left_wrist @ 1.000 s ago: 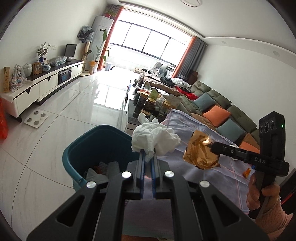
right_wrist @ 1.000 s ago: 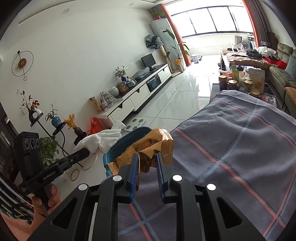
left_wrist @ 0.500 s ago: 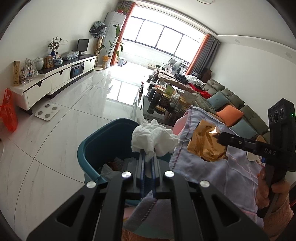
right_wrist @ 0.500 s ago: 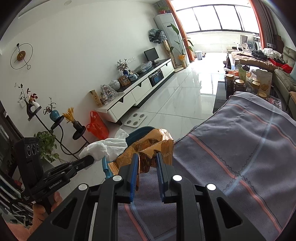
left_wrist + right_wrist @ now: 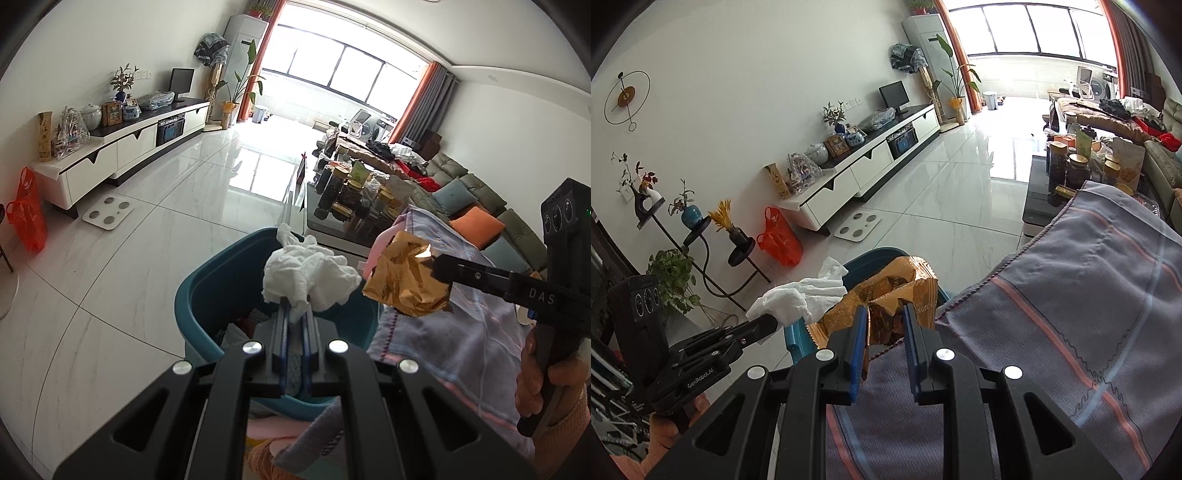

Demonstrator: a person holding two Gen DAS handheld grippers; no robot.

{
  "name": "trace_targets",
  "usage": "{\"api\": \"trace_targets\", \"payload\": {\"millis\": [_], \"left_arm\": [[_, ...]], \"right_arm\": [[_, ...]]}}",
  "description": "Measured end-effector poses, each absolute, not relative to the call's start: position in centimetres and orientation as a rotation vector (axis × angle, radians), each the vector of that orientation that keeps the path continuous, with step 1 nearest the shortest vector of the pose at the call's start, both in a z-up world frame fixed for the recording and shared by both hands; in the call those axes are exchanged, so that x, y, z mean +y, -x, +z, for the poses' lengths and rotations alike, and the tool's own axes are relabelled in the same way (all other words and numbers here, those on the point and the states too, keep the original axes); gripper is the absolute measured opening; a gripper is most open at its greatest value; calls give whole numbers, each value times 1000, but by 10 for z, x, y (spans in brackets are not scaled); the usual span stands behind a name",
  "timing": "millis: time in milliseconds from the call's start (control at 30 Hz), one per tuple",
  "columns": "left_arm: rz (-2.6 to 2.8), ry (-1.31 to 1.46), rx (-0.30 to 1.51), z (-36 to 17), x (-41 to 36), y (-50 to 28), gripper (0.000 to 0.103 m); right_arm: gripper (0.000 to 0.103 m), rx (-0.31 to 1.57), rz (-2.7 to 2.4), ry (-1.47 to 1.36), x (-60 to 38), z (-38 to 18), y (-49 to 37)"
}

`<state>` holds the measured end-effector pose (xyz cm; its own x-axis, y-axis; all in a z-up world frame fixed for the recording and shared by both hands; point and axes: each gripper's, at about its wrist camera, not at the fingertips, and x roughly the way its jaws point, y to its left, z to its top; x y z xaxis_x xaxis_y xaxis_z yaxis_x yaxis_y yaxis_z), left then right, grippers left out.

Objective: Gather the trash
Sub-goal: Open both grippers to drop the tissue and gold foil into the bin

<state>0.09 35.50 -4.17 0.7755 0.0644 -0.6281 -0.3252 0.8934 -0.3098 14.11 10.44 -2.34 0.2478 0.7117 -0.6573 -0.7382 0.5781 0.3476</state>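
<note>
Both loads are at the bin, so this looks like the dropping step. The left gripper is pressed tight on a crumpled white tissue, held over the open teal bin. The right gripper pinches a gold wrapper just beside the rim, above the grey cloth. Next, each load likely needs to be over the opening before the jaws let go.

tissue over bin, wrapper right

Bright daylight from blown-out window, floor glare, fisheye-warped edges
</note>
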Motion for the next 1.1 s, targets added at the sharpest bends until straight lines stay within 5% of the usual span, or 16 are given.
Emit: {"api": "trace_targets", "payload": {"millis": [633, 1100], "left_arm": [[244, 432, 729, -74, 369, -27, 8], [234, 488, 761, -91, 369, -40, 22]], "right_arm": [[25, 992, 957, 92, 151, -54, -155], [33, 995, 950, 60, 139, -56, -154]]}}
